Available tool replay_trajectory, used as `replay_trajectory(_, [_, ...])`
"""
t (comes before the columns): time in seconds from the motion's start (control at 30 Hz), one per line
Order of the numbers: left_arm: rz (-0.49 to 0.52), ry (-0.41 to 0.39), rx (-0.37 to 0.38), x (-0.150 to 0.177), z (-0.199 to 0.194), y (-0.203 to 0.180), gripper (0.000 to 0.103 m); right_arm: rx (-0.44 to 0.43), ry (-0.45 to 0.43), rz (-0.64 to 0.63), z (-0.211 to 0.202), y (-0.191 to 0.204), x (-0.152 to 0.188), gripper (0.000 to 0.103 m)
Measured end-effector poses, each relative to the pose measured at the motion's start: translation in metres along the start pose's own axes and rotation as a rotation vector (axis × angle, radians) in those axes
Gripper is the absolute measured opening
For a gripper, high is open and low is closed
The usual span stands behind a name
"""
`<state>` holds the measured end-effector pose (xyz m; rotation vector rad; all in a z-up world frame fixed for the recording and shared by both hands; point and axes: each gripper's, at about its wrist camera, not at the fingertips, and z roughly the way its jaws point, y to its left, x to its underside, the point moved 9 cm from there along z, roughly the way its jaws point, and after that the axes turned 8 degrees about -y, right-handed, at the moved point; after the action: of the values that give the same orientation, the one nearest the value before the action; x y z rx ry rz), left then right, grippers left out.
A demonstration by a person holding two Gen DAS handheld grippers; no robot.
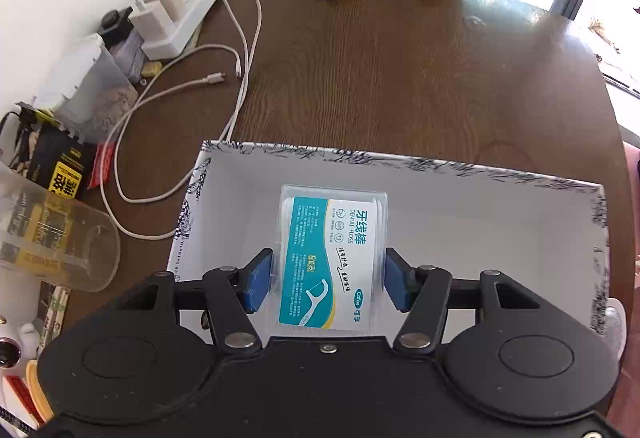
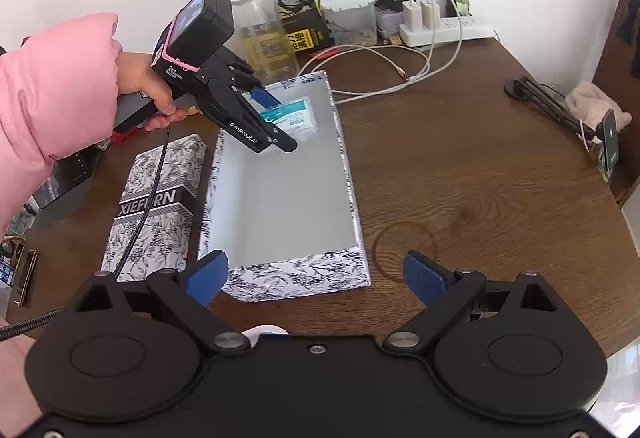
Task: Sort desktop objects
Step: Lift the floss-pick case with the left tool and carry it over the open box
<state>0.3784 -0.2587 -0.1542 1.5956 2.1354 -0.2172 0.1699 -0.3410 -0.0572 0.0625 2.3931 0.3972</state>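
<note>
Placing floss in the open box

Lying left of the box (image 2: 280, 274), its patterned lid (image 2: 156, 206) rested flat. The left gripper (image 1: 326, 280) pinched the dental floss pack (image 1: 334, 258) inside the box's far end. The right gripper (image 2: 316, 278) hovered spread, empty, near the box's near wall.

A dark wooden desk (image 2: 460, 158) carries an open floral-print box (image 2: 296, 274), its lid (image 2: 156, 206) just beside it, white cables (image 2: 384, 78), a power strip (image 2: 448, 28) by the wall and a black phone stand (image 2: 560, 110).
</note>
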Motion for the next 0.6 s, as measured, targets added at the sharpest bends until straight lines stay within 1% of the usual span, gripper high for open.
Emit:
replay_trajectory(0.13, [0.016, 0.067, -0.009, 0.010, 0.034, 0.013, 0.057, 0.001, 0.009, -0.004, 0.001, -0.001, 0.002, 0.096])
replay_trajectory(0.3, [0.033, 0.116, -0.015, 0.019, 0.058, 0.022, 0.057, 0.002, 0.020, -0.008, 0.003, -0.002, 0.004, 0.096])
replay_trajectory(0.47, [0.062, 0.145, -0.015, 0.025, 0.069, 0.022, 0.057, 0.003, 0.031, -0.013, 0.004, -0.003, 0.007, 0.096])
replay_trajectory(0.6, [0.071, 0.146, -0.016, 0.029, 0.071, 0.022, 0.057, 0.004, 0.039, -0.017, 0.005, -0.003, 0.008, 0.096])
